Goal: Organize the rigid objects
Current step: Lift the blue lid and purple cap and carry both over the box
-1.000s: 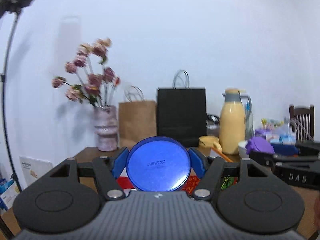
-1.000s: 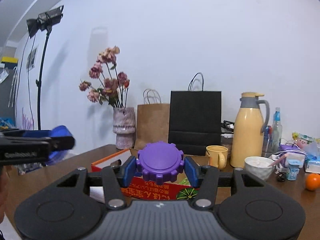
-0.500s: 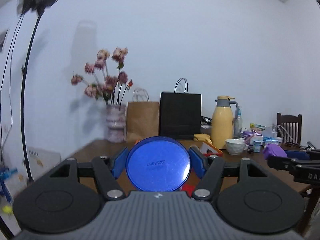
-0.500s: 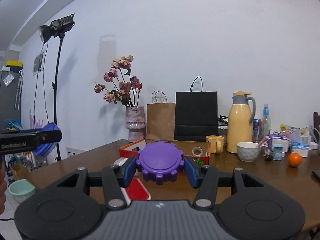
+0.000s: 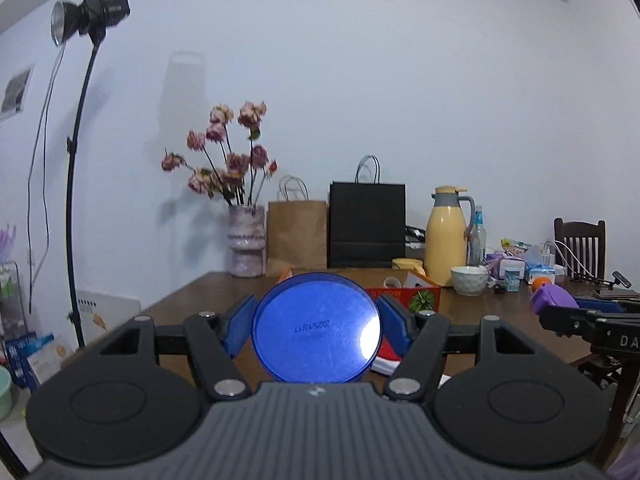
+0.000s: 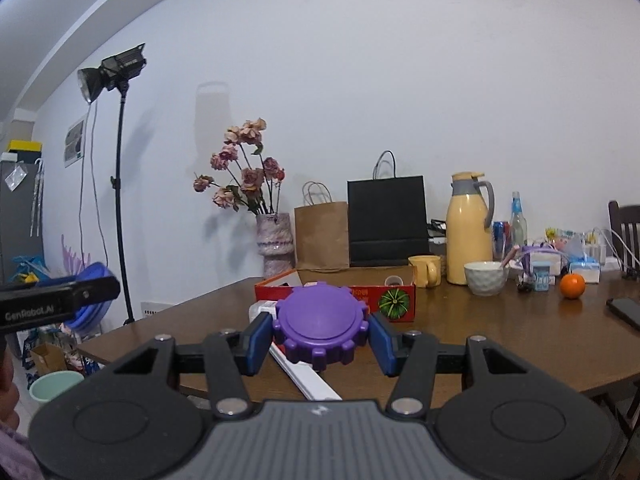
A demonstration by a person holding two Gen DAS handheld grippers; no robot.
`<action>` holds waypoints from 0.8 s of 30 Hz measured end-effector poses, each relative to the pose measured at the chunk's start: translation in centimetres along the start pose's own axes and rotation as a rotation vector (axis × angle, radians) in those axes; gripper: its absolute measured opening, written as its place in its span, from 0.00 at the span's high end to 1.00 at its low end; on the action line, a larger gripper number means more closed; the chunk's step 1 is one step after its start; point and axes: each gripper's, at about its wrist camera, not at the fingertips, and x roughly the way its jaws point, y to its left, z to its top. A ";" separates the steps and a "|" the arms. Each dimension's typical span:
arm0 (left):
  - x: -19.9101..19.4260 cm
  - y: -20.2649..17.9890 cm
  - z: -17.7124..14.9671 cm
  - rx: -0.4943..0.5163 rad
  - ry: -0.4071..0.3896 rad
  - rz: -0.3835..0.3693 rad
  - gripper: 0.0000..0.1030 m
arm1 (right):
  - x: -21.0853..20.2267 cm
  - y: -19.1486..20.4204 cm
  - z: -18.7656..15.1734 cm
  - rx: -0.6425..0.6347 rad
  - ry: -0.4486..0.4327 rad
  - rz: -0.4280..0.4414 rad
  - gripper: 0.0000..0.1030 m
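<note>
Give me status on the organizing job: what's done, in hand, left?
Done: both pickups. In hand: the left gripper is shut on the blue disc, the right gripper on the purple knob, both in the air near the table's edge. Left: both pieces still need placing; the red box looks a likely spot, though nothing shows that. No sorted pieces are visible.
</note>
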 end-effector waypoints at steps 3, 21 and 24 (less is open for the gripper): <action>0.1 -0.1 -0.2 0.004 -0.001 -0.011 0.35 | 0.1 -0.3 -0.1 0.010 -0.002 -0.006 0.50; 15.9 1.2 4.6 -0.096 0.031 -0.070 0.35 | 16.2 -5.7 4.5 0.015 0.103 -0.026 0.50; 20.4 1.1 5.7 -0.107 0.077 -0.106 0.35 | 20.2 -7.1 5.9 0.026 0.122 -0.015 0.50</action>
